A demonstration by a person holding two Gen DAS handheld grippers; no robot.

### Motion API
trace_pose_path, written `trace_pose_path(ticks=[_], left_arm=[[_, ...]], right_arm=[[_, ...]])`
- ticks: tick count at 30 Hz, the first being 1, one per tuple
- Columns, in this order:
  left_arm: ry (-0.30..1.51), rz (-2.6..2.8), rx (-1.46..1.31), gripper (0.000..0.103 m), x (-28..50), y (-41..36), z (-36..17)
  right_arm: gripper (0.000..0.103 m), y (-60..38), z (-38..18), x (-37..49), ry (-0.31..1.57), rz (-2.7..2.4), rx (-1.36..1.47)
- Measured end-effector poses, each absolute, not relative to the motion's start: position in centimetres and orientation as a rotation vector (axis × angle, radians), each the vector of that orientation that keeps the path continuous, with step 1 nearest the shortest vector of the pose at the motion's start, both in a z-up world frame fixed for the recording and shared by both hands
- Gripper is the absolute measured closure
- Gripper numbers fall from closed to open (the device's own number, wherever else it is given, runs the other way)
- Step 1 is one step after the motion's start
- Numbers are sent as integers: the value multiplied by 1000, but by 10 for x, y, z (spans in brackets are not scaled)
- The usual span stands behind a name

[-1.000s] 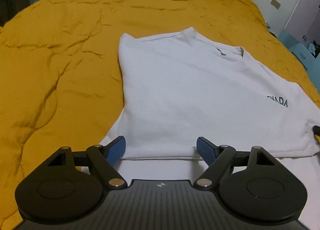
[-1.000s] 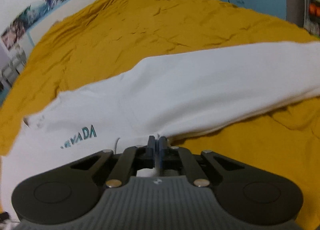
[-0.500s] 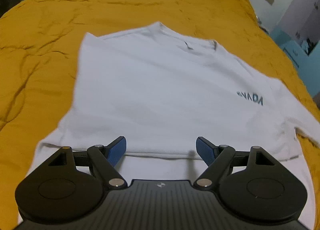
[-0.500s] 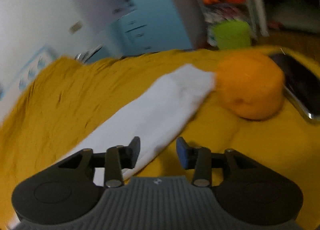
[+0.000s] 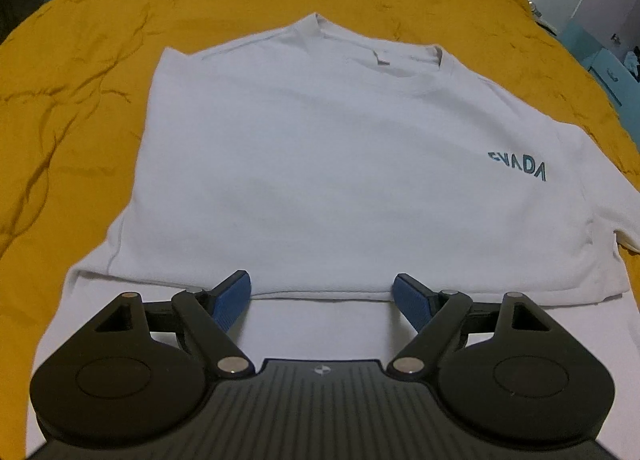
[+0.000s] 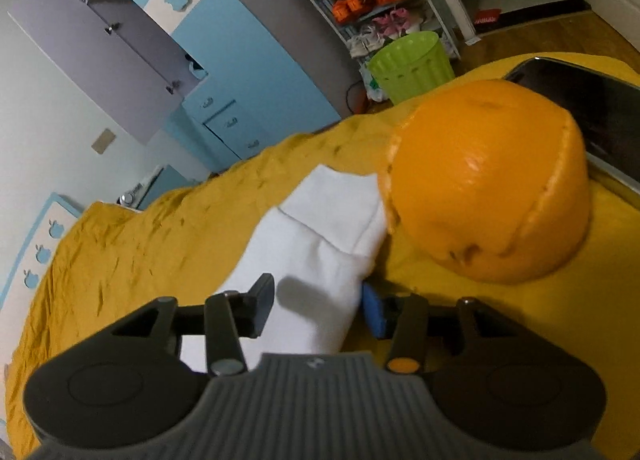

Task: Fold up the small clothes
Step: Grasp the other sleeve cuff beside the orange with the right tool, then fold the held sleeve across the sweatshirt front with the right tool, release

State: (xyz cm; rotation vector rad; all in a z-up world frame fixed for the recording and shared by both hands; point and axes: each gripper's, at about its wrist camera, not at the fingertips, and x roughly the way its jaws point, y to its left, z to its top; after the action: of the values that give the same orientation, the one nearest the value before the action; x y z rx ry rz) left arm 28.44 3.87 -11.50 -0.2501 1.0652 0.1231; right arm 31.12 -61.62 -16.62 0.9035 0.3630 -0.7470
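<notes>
Right tongs (image 6: 318, 306) had just been opening, half-wide, straddling the white sleeve (image 6: 320, 244) without pinching; left tongs (image 5: 322, 298) gaped wide over the folded hem (image 5: 320, 294). Shirt (image 5: 340, 164) lay flat on the yellow bed (image 5: 80, 100), beside an orange (image 6: 488, 184); soft, light, floppy stuff, so I'd grab the sleeve's cuff edge.

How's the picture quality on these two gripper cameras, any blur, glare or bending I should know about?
Left wrist view: sharp in the middle, dim warm light, the white shirt evenly lit, bedspread bowed by the fisheye. Right wrist view: tilted, slightly soft; small glare spot on the orange; a finger's shadow on the sleeve; cabinets bend.
</notes>
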Motion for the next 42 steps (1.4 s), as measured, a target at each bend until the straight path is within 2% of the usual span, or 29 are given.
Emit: trace_pose_path(ticks=[2,5,10,16,22,28,30,31,32,33,39,42], left_arm=[[1063,122,-249,8,285,38,-115],[1045,102,-257,8,284,37,-114],[1036,71,-285,8,284,40,-112],[1019,34,-301,8,279,43,-108],[982,33,-336,8,267,63,-99],[934,67,-372,8,247,102,-90],[928,84,-407,8,241,118,-91],[929,91,-428,8,239,126,-92],[926,92,-459,8,237,135,-94],[925,89,-487,8,235,140,-96],[902,34,-584,8,242,149,-105],[897,0,-567,8,255,138,-107]], right_arm=[[93,-615,-165,310,355,-743,909],[100,-616,-163,309,342,-738,907],[101,-598,-134,310,310,-665,798],[101,-526,-57,325,237,-398,689],[101,-369,-1,339,206,6,604],[101,-191,-28,339,358,351,497],[96,-130,-54,334,452,456,394],[87,-107,-65,331,509,491,351],[66,-88,-78,326,566,535,306],[60,-74,-89,321,615,558,261],[58,-105,-99,302,695,574,251],[50,-155,-93,301,665,470,238]])
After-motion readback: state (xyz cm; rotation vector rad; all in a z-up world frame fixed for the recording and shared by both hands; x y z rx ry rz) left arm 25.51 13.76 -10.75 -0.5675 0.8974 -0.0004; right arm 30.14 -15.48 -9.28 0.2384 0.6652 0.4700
